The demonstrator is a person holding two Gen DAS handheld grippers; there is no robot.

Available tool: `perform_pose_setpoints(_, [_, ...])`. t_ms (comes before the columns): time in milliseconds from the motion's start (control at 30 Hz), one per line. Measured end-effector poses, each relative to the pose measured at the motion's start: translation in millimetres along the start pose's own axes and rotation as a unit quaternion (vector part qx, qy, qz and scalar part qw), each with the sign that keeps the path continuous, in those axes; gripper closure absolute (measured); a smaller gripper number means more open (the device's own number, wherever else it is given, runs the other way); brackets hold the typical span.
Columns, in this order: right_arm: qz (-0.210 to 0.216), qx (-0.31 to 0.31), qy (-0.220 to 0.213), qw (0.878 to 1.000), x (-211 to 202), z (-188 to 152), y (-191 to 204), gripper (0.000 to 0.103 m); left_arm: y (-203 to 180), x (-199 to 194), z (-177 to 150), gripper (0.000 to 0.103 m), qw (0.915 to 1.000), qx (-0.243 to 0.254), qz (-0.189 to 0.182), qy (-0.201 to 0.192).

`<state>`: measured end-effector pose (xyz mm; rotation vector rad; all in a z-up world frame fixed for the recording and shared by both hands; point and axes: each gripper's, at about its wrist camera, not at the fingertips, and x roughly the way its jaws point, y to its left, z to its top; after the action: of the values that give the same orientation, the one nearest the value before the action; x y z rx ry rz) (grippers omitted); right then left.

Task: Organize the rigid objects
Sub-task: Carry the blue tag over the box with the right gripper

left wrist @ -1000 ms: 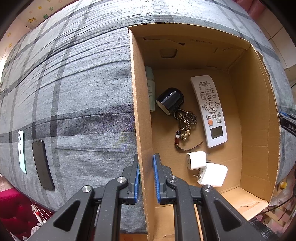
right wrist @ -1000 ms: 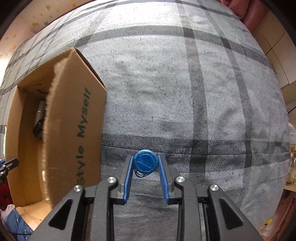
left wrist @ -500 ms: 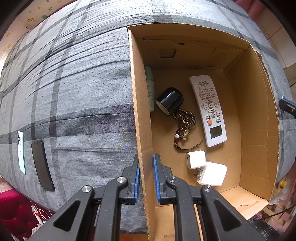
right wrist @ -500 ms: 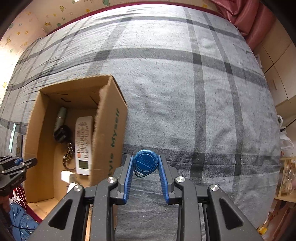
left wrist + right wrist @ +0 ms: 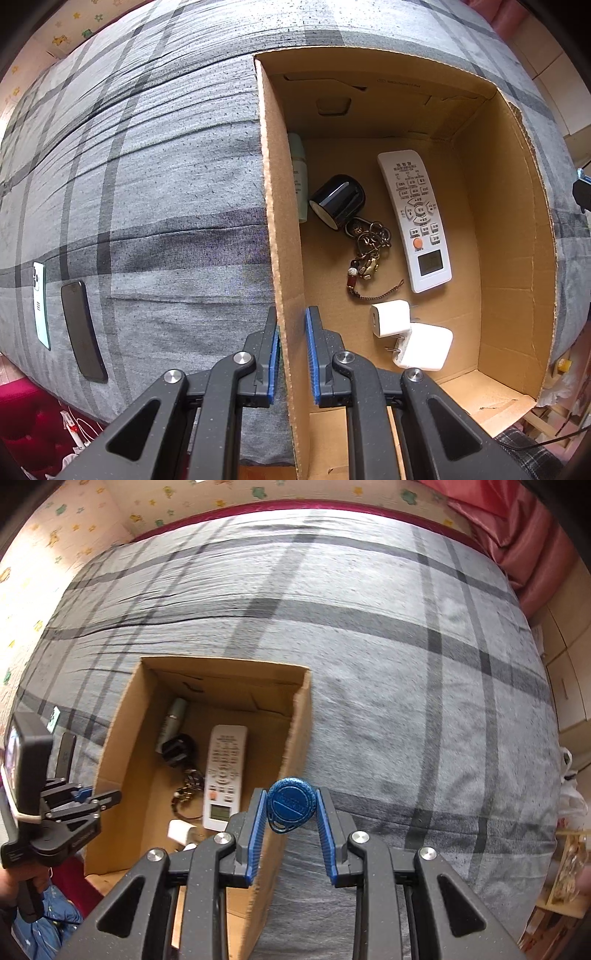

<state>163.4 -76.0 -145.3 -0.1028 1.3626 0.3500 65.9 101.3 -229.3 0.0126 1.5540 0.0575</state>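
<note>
My right gripper (image 5: 290, 798) is shut on a round blue key fob (image 5: 291, 805), held in the air over the near right wall of an open cardboard box (image 5: 221, 661). My left gripper (image 5: 291, 343) is shut on the box's left wall (image 5: 275, 221), one pad on each side of the cardboard; it also shows as the left gripper (image 5: 99, 799) in the right wrist view. Inside the box lie a white remote (image 5: 413, 218), a black cylinder (image 5: 338, 199), a bunch of keys (image 5: 367, 254), two white chargers (image 5: 391, 317) and a pale green tube (image 5: 300, 177).
The box stands on a bed with a grey plaid cover (image 5: 406, 646). Two phones, a white phone (image 5: 40, 306) and a black phone (image 5: 83, 328), lie on the cover left of the box. A red curtain (image 5: 517, 528) hangs at the far right, and the bed's edge drops off close behind the box.
My right gripper has risen with the blue fob and swung towards the box, so the box's inside now shows below it. The left gripper has stayed clamped on the wall.
</note>
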Motion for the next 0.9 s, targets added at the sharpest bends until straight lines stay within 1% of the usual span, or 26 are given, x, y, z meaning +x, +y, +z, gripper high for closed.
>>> perform_pose_setpoints(200, [0.013, -0.023, 0.000, 1.000, -1.1, 2.5, 23.2, 0.075, 1.2, -0.7, 0.0, 0.089, 1.0000, -0.003, -0.005, -0.001])
perform_pose_setpoints(467, [0.028, -0.063, 0.012, 0.998, 10.0, 2.2, 59.1, 0.075, 3.1, -0.9, -0.9, 0.089, 1.0000, -0.002, -0.009, -0.003])
perform_pose_setpoints(633, [0.033, -0.082, 0.027, 0.996, 26.2, -1.8, 74.4, 0.075, 3.8, -1.7, -1.8, 0.089, 0.9999, -0.004, -0.010, -0.006])
perform_pose_setpoints(900, [0.037, -0.096, 0.055, 0.993, 57.9, -9.5, 88.5, 0.075, 5.2, -3.9, -3.9, 0.090, 0.9999, -0.005, -0.012, -0.011])
